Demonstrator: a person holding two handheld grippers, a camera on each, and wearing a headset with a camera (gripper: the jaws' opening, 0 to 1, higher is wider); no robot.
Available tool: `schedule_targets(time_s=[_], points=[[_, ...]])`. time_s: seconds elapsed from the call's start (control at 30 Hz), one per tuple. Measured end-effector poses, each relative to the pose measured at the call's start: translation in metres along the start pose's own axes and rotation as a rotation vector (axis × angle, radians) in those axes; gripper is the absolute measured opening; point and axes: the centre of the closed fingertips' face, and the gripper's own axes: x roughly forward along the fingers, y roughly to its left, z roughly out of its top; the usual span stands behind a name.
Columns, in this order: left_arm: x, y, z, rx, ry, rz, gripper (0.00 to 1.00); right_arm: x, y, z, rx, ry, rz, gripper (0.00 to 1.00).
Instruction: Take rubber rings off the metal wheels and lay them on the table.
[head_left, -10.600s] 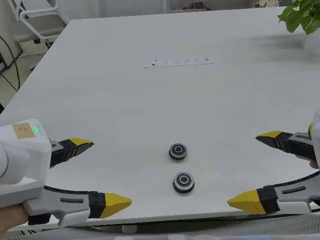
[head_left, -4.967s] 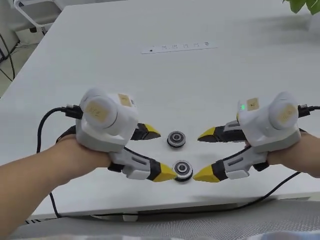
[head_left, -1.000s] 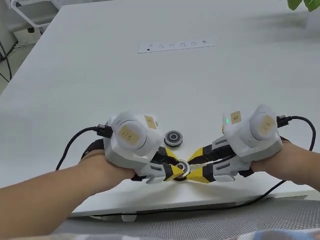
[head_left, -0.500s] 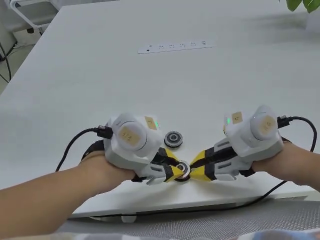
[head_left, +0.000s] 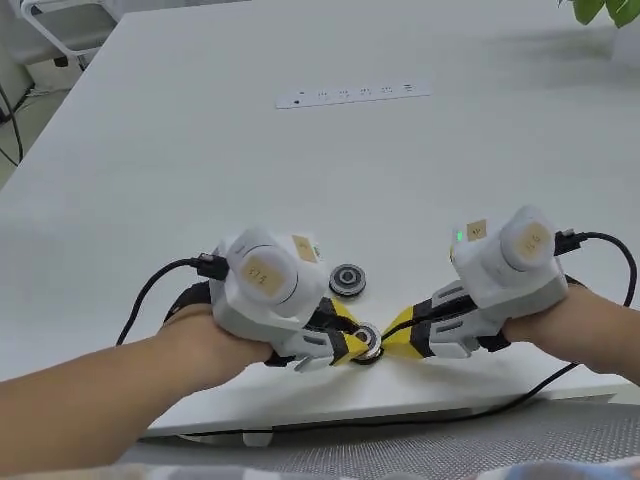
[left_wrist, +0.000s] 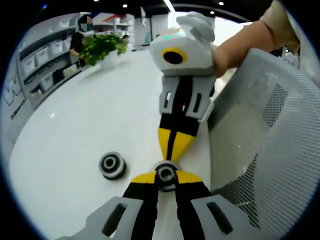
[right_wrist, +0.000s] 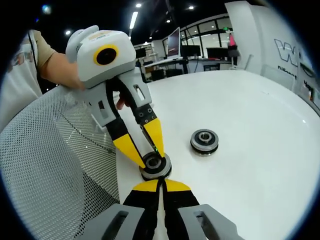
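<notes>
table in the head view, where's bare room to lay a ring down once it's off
Bare table runs between the far wheel and the power strip, and across the left side. Crowded: the near edge, where the left gripper and right gripper meet on the near wheel.

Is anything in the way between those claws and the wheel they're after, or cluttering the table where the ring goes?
Nothing visible does. The left claw grips the near wheel, and the right claw has its tips at the wheel's rim. The other wheel sits apart, with open table around them.
</notes>
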Motion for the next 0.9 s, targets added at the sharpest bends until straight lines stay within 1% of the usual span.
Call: schedule_targets(time_s=[0.03,0.2,0.57,0.73,0.83,0.9], points=[[0.0000,0.0000,0.0000,0.001,0.000,0.000,0.13,-0.0002,-0.0004,-0.0001,0.024,-0.002,-0.001,0.00],[-0.0001,-0.0001,-0.0001,0.003,0.000,0.000,0.12,-0.0030,-0.0007,0.0005,0.094,-0.019,0.002,0.00],[-0.0003,-0.0003,-0.0003,0.005,0.005,0.005,0.12,-0.0060,0.0030,0.0044,0.151,-0.039,0.000,0.00],[-0.0002,-0.0004,0.0000,0.003,0.003,0.006,0.12,-0.0047,0.0046,0.0040,0.175,-0.036,0.001,0.00],[-0.0001,-0.0002,0.0001,0.003,0.004,0.009,0.12,-0.0046,0.0027,0.0046,0.256,-0.052,0.008,0.00],[0.0001,0.0000,0.0000,0.005,0.005,0.011,0.12,-0.0054,0.0027,0.0054,0.288,-0.070,0.013,0.00]])
